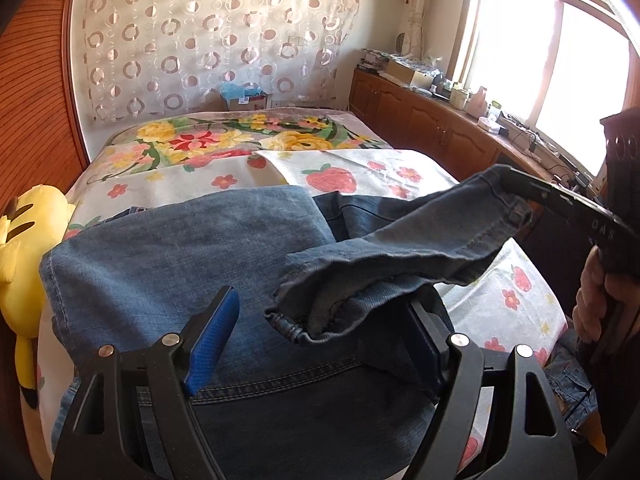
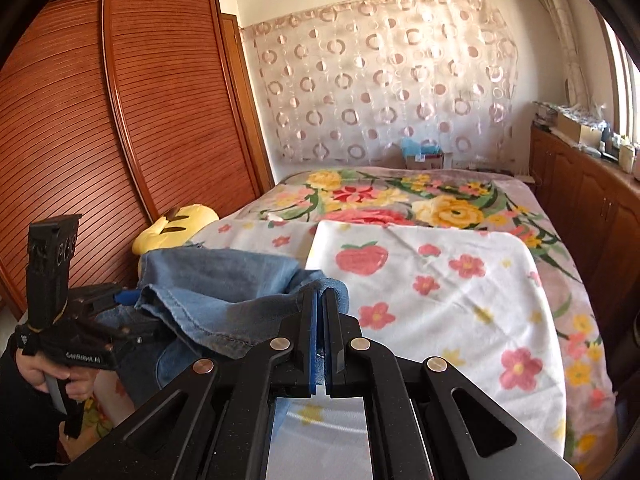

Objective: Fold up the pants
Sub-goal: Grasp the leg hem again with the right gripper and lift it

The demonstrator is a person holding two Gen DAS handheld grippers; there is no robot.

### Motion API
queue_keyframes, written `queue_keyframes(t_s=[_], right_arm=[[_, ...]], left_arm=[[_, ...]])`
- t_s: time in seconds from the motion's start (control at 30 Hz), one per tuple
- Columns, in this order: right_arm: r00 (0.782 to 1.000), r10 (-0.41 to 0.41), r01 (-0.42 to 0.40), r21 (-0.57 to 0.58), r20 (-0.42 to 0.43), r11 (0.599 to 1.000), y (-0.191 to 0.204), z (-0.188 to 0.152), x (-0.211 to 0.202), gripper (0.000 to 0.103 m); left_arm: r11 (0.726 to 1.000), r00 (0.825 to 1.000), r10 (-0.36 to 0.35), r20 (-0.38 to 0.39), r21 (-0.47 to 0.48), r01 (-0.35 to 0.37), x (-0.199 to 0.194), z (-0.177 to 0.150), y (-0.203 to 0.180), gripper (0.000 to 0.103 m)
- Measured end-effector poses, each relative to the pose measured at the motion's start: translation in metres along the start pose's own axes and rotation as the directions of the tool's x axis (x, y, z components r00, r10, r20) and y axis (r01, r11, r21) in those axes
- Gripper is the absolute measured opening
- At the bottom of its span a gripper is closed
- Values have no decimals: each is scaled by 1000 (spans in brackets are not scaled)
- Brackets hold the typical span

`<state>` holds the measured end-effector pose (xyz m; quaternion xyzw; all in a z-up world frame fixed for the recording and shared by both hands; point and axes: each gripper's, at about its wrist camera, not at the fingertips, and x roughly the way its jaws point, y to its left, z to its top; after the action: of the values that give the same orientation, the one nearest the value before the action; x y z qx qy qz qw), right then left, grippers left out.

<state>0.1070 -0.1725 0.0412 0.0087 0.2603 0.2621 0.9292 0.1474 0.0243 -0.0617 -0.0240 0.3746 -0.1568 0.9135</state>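
The jeans [image 1: 192, 248] lie on the bed [image 2: 440, 280], at its near end, spread over the strawberry-and-flower sheet [image 1: 332, 178]. Their broad denim body rests flat, reaching toward the yellow plush toy [image 1: 24, 248] that sits against the wooden wardrobe [image 2: 120, 100] side of the bed. One pant leg [image 1: 400, 252] is lifted off the bed, its hem end pinched up high on the window side.

The right gripper [image 2: 320, 304] has its jaws pressed together on that lifted denim; from its own camera the blue pads [image 2: 313, 344] meet with a fold of blue fabric caught at the tips. In the left wrist view the same tool appears as a black bar reaching in from the window side to the hem, with the right hand [image 1: 596, 300] around its handle.

The left gripper [image 1: 324, 320] hangs just above the jeans at the bed's near edge, its jaws spread wide. One blue finger pad [image 1: 216, 340] shows clearly over the flat denim; the other is partly hidden beneath the drooping cuff of the raised leg. Nothing is caught between them.

Farther up the bed lies a floral blanket [image 2: 400, 200], and a circle-patterned curtain [image 2: 380, 80] hangs behind the bed's far end.
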Motion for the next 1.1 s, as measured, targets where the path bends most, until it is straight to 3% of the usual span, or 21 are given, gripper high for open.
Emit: queue_keyframes(t_s=[0.13,0.3,0.37,0.67,0.9,1.1], right_arm=[[1000,9,-9,8,6,1000,5,-4,2,2],[1000,17,-17,-10,9,1000,12,-3,10,2],[1000,23,-23,-24,16,999,13,5,12,2],[988,136,-125,-131,77,984,54,66,28,2],[967,256,-251,-223,-4,942,109,105,85,2],[951,289,-309,-301,-112,902,152,112,142,2]], left_arm=[[999,999,-40,12,3,39,1,2,-2,55],[998,998,-54,42,18,53,-7,4,-5,19],[998,996,-52,70,29,50,-18,5,-9,12],[1000,984,-12,179,14,10,-94,-11,-1,10],[997,979,55,198,-68,-42,-120,-33,36,10],[986,985,89,147,-153,-67,-111,-62,70,10]])
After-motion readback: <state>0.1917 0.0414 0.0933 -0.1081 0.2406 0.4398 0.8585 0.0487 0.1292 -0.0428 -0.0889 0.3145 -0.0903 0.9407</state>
